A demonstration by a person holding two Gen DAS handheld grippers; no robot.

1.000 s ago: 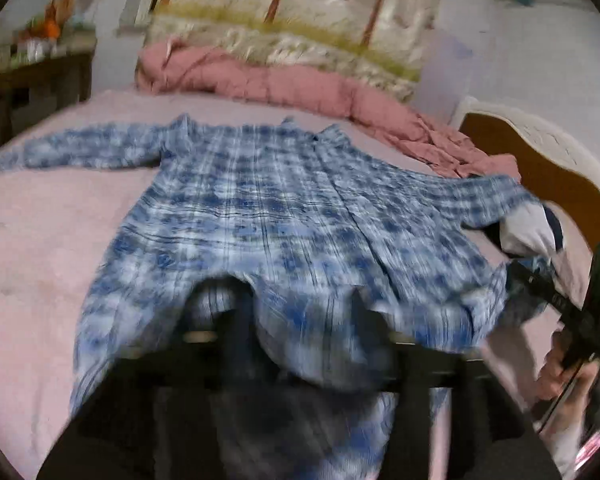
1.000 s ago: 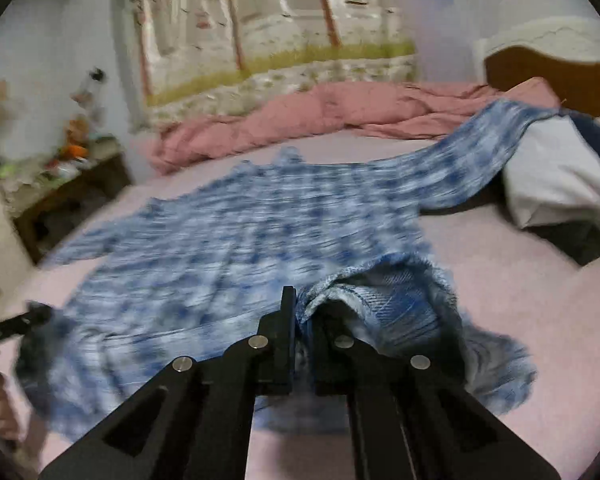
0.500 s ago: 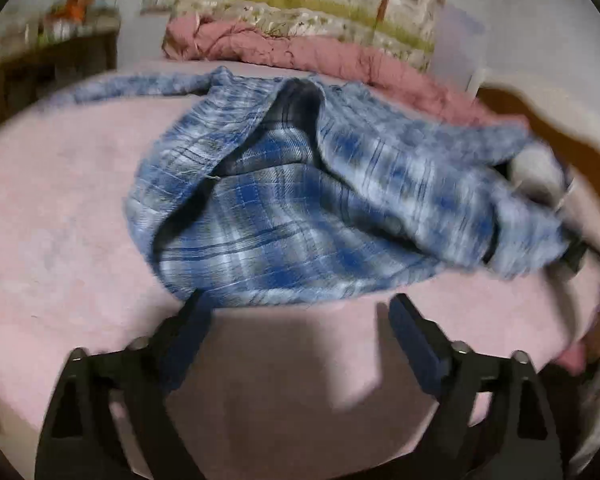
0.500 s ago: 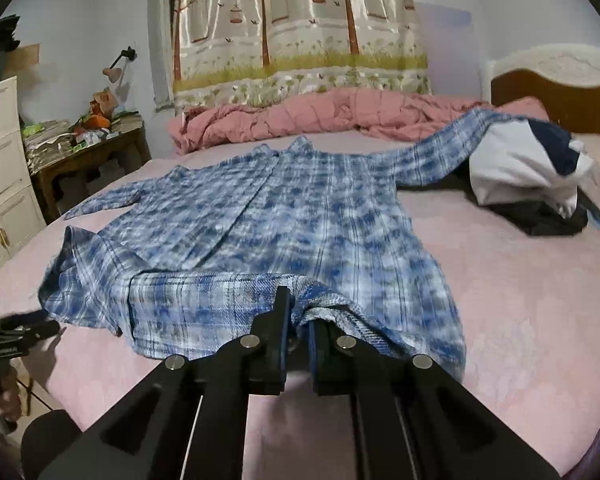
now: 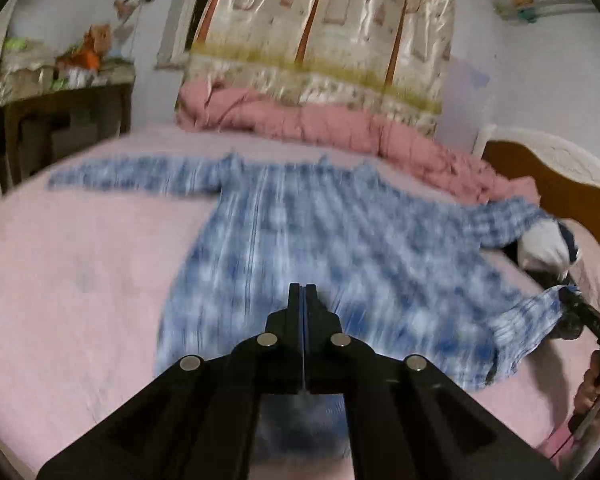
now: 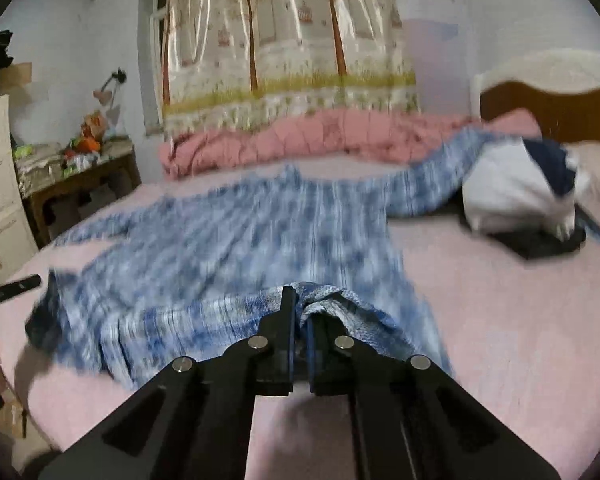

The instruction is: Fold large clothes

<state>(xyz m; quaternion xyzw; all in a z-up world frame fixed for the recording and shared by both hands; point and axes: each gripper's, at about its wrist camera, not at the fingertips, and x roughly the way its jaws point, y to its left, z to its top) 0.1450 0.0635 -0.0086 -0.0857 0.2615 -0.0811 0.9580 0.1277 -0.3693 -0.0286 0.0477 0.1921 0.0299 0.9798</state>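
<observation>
A blue plaid shirt (image 5: 320,240) lies spread on the pink bed (image 5: 80,272), collar toward the far side, sleeves out left and right. It also shows in the right wrist view (image 6: 240,248). My left gripper (image 5: 302,296) is shut at the shirt's near hem; its jaws meet and blue cloth shows beneath them. My right gripper (image 6: 300,308) is shut on the shirt's other hem corner (image 6: 328,300), bunched between its fingers. The right gripper also appears at the right edge of the left wrist view (image 5: 580,312), holding that corner.
A pink quilt (image 5: 320,124) is heaped along the far side under a tree-print curtain (image 5: 320,40). A white and navy bundle (image 6: 520,196) and dark cloth lie by the wooden headboard (image 6: 552,108). A cluttered side table (image 6: 80,176) stands at left.
Half a second ago the left gripper was open in front of the folded-up hem; now it is shut at the hem and the shirt lies spread out flatter. The right gripper stays shut on its corner.
</observation>
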